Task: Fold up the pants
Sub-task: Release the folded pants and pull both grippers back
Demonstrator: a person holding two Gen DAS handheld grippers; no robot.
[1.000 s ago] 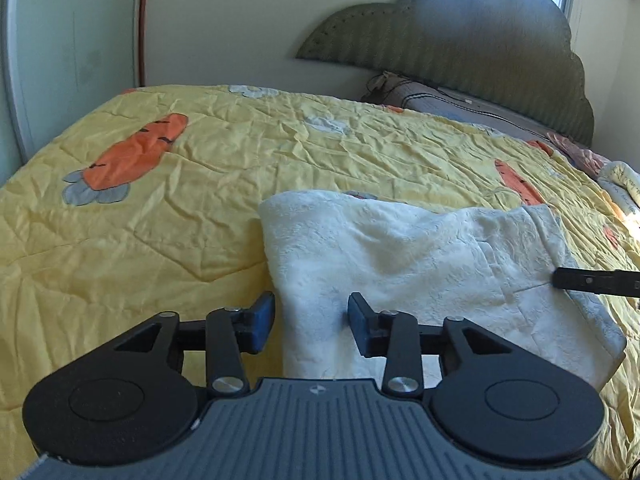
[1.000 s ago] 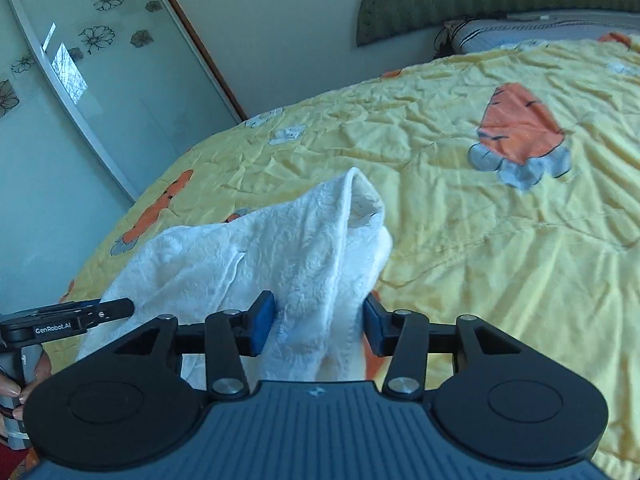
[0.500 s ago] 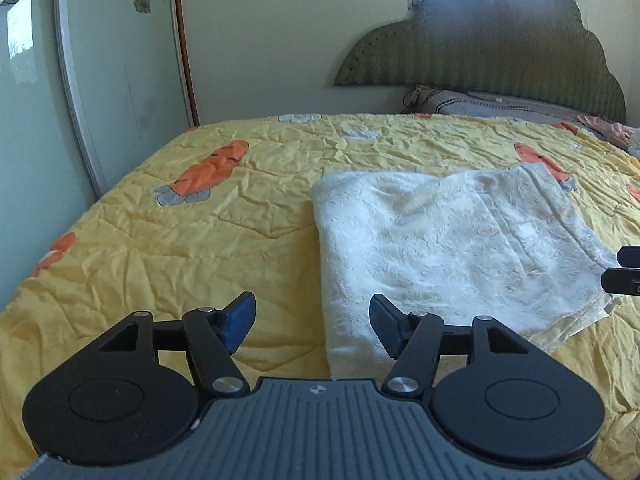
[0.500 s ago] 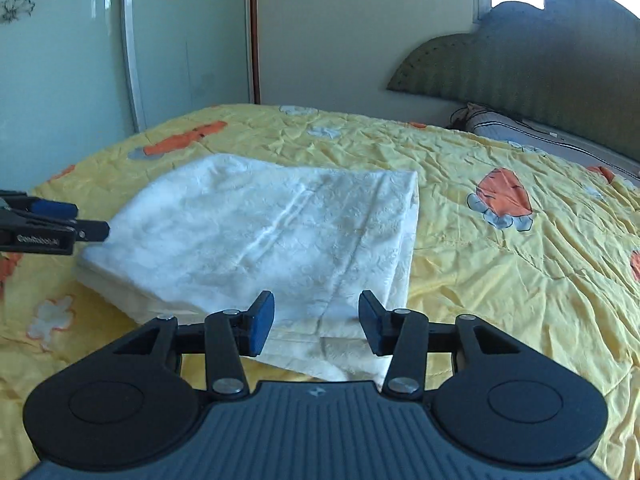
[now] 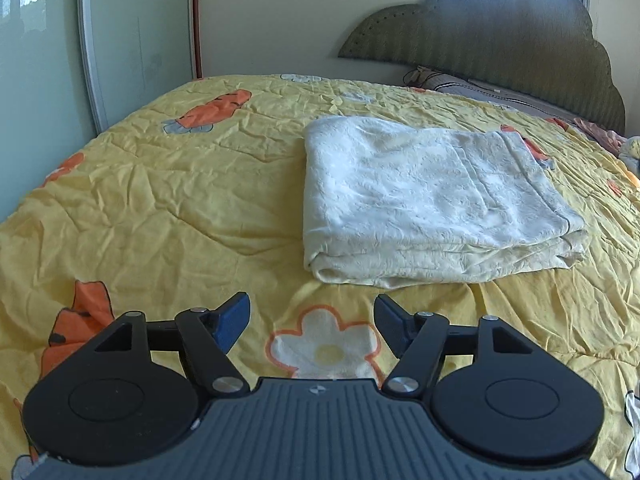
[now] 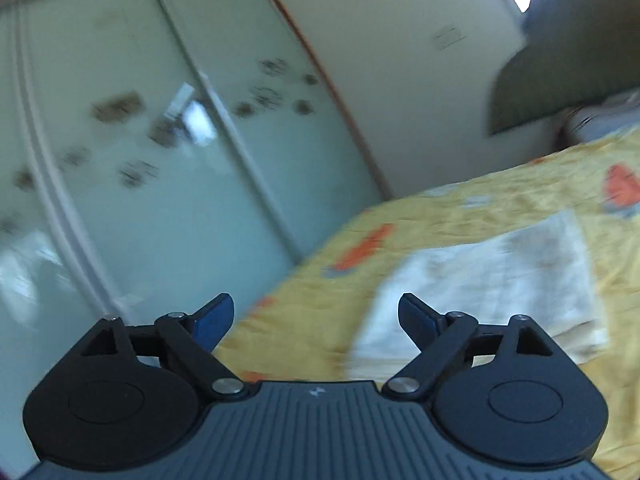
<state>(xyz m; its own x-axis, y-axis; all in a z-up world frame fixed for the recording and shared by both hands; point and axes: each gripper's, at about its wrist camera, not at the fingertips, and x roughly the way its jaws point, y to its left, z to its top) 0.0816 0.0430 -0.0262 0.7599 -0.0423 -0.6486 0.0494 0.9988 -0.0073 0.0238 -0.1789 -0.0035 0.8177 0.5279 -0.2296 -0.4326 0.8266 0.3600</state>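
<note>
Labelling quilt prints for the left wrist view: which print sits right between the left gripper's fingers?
The white flower print, orange-outlined with a yellow centre. The carrot prints lie off to the side or far beyond.

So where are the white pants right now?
In the left wrist view, the folded white pants lie on the yellow bedspread, right of the orange carrot picture and in front of the green headboard, touching no tongs.

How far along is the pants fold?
Done: the white pants lie as a flat, layered rectangle on the yellow bedspread. In hand: nothing; the left gripper and right gripper are both opening, clear of the cloth. Left: apparently nothing, perhaps tidying the uneven near edge.
</note>
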